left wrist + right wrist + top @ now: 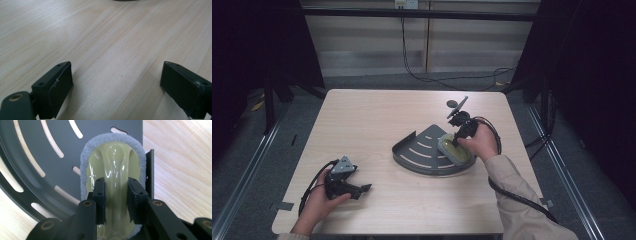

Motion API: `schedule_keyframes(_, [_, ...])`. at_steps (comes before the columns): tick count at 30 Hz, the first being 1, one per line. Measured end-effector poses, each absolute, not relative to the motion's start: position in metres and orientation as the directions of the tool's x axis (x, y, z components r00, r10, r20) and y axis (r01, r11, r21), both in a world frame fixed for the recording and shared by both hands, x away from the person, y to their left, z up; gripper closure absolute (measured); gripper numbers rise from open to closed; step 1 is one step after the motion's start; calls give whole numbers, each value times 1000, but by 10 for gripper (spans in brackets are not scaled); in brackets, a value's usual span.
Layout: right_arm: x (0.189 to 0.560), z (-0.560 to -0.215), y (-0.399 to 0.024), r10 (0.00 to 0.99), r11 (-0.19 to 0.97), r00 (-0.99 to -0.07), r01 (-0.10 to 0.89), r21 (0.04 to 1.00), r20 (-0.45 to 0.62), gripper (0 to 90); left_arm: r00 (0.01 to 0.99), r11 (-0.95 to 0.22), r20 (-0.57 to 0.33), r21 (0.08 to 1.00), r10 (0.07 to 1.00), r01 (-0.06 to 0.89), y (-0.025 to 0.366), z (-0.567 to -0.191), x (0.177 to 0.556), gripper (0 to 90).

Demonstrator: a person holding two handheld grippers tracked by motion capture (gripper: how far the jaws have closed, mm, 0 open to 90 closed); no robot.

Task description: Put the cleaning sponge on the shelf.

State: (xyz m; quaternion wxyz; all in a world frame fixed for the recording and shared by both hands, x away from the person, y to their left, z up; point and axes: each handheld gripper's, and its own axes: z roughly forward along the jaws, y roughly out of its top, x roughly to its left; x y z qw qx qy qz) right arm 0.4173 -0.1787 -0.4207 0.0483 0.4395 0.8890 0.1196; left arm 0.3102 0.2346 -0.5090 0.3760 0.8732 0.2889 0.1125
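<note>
Pinching the raised middle ridge of a pale green scrubber [113, 173] between the two black fingers [100, 200] of the right gripper [460, 131], one finger lying against each side of the ridge. Resting flat, grey pad down, on a dark slotted quarter-round rack [37, 157], close against the rack's straight upright edge. Sitting with the rack right of centre on the light wood table [377, 115]. Lying low on the table near the front left corner, well apart from the rack: the left gripper [357, 188], fingers [56, 87] spread wide over bare wood, holding nothing.
</note>
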Motion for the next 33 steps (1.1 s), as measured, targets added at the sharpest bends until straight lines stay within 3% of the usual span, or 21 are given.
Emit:
schedule_keyframes(28, [418, -426, -175, 790, 588, -613, 767, 257, 24, 704, 807, -550, -22, 721, 590, 421, 235, -509, 310, 103])
schedule_keyframes(33, [417, -427, -176, 793, 582, -609, 771, 257, 31, 652, 807, -550, -22, 721, 590, 421, 235, -509, 310, 103])
